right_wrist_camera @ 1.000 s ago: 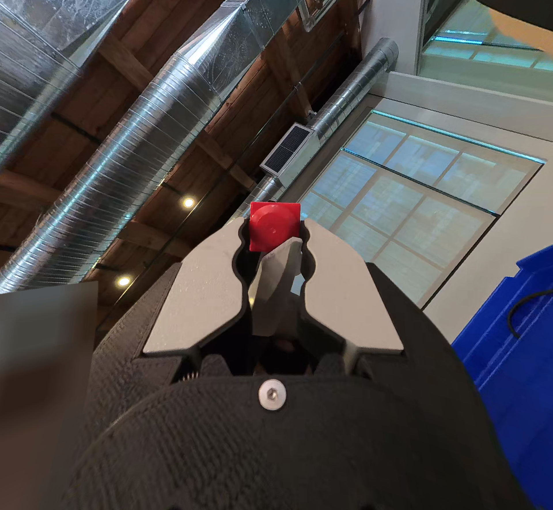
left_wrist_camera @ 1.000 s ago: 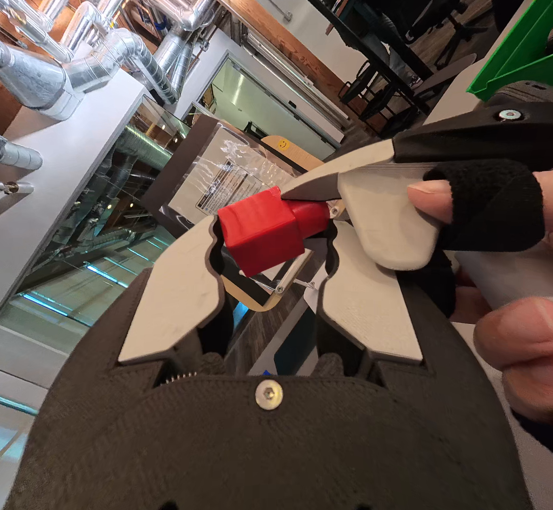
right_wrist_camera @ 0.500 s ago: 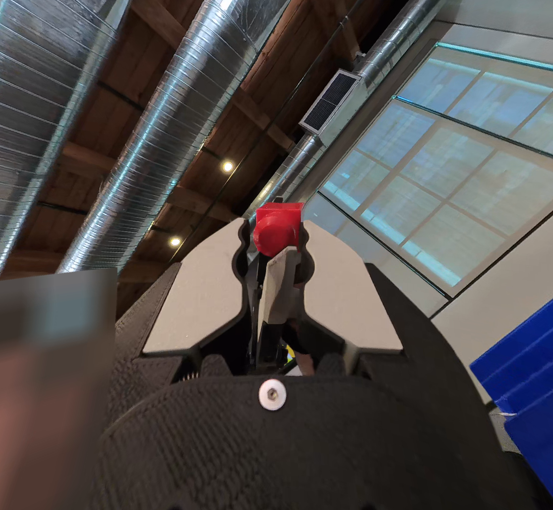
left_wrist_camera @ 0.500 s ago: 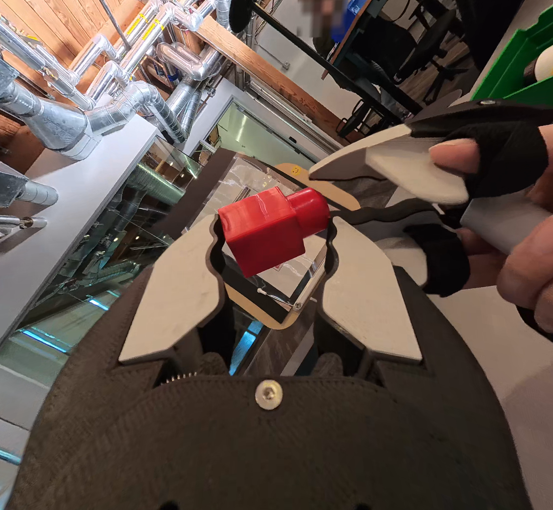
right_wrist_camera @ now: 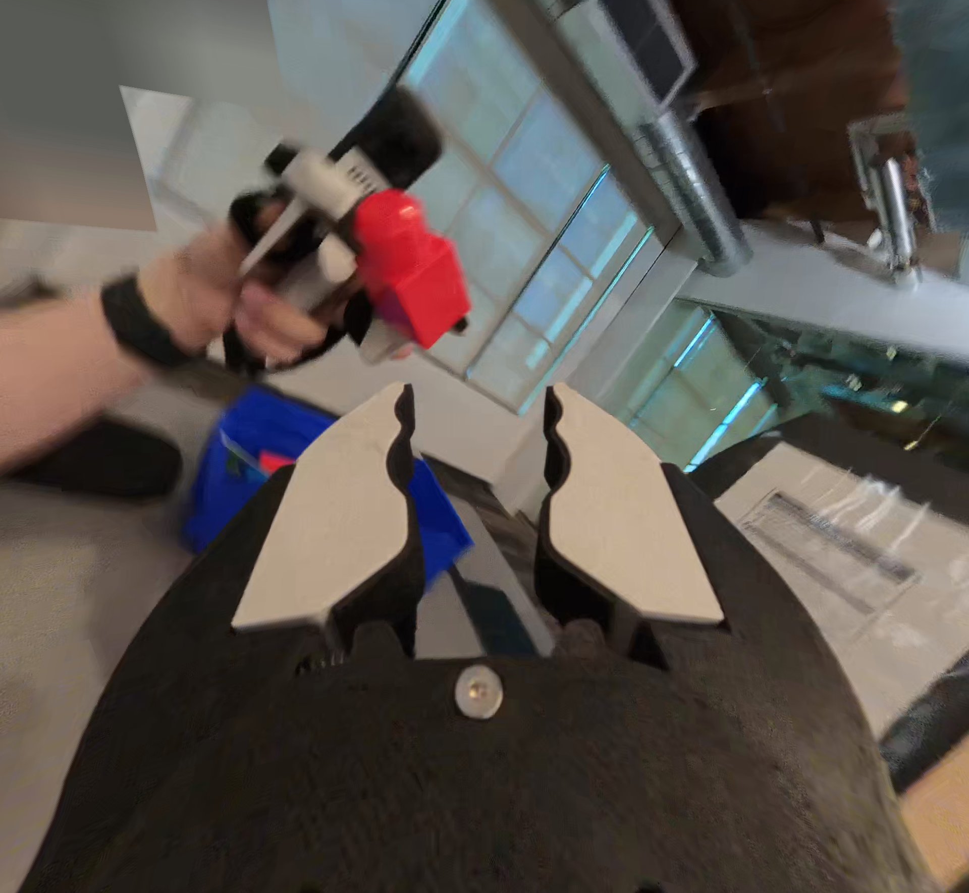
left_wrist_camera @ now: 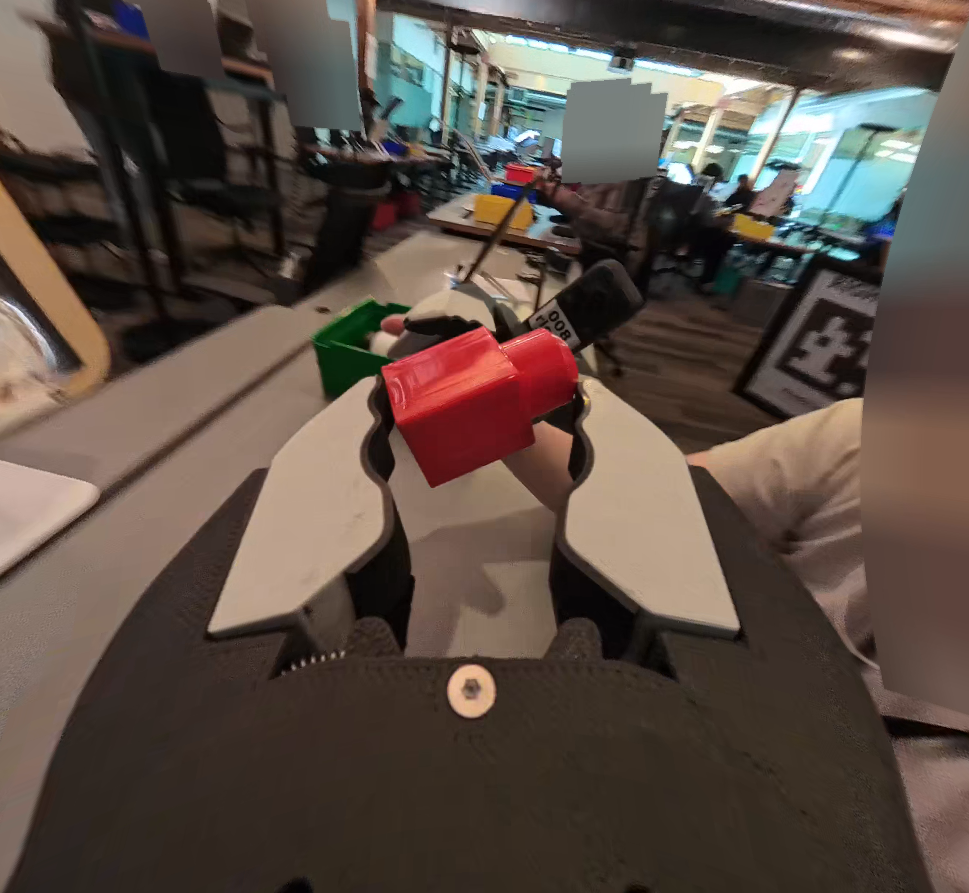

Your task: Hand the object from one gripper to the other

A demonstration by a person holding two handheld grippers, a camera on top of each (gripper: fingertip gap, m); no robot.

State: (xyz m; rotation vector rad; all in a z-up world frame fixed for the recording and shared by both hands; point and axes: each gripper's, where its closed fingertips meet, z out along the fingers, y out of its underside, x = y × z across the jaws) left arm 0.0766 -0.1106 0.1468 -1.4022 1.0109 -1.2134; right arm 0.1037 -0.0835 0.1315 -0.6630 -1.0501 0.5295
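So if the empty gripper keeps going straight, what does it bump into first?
Probably nothing close. The right gripper is open, and its line runs between its fingers toward the far window. The red block, shut in the left gripper, sits up and left of that line, though depth is unclear.

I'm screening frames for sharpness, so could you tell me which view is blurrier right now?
Right wrist view: motion-smeared; the red block and the hand holding the left gripper look soft. Left wrist view: the block and left gripper are crisp; only the background streaks.

A workshop is indicated by silver ceiling ducts (right_wrist_camera: pixel 692 197), long grey tables (left_wrist_camera: pixel 173 396) and coloured plastic parts bins (left_wrist_camera: pixel 351 349).
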